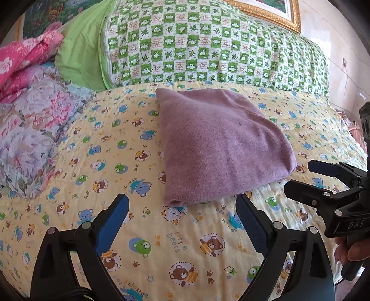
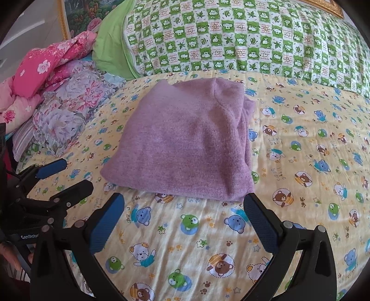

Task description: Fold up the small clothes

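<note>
A purple knitted garment (image 1: 217,143) lies folded into a compact rectangle on the yellow bear-print bed sheet (image 1: 161,250); it also shows in the right wrist view (image 2: 185,145). My left gripper (image 1: 182,203) is open and empty, just in front of the garment's near edge. My right gripper (image 2: 183,203) is open and empty, also just short of the near edge. Each gripper shows in the other's view: the right one (image 1: 300,176) at the garment's right corner, the left one (image 2: 74,173) at its left.
A green checked pillow (image 1: 208,44) lies behind the garment. Floral bedding (image 1: 34,120) and a pink quilt (image 1: 25,55) are piled at the left. A gold-framed picture (image 1: 277,11) hangs on the wall behind.
</note>
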The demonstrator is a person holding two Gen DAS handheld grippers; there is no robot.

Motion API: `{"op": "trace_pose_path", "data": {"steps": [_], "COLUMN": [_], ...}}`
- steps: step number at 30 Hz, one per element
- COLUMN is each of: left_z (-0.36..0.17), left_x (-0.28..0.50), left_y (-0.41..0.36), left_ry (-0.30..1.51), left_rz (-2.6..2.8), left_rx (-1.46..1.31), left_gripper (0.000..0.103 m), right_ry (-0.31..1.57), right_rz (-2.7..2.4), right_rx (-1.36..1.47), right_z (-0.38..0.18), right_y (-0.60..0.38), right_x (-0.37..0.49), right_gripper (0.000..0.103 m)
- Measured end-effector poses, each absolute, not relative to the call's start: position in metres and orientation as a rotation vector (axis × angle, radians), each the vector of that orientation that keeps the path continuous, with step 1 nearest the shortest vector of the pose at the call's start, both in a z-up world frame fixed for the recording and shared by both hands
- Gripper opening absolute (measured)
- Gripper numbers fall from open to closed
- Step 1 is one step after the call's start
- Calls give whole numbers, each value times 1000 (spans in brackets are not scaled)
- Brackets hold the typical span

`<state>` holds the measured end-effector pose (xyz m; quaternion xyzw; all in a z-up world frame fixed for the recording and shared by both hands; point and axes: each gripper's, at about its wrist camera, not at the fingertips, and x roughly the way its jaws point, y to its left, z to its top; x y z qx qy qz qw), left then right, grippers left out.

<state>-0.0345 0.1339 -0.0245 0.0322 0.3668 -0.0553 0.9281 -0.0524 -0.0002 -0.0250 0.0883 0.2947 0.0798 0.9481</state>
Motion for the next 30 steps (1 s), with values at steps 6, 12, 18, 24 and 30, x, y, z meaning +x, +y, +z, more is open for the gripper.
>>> {"op": "trace_pose_path", "data": {"steps": [6,12,18,24,30], "left_z": [-26,-27,-28,-28,-27], "left_x": [-34,-36,-35,-35,-35], "left_y": [130,125,124,123,122], "left_ry": [768,777,787,786,788], "left_rz": [-109,-115,-114,-117,-116], "left_rx": [62,63,59,62,65], "left_gripper": [94,94,94,94,95], "right_ry": [601,601,599,591,588], "right_rz": [168,166,166,174,183], "right_rx": [180,186,182,178,171], "right_z": [-24,-24,-23,-20,-19], "right_y": [0,0,3,2,-1], "right_x": [-51,-51,-52,-53,-54], "right_gripper": [103,103,103,103,103]}}
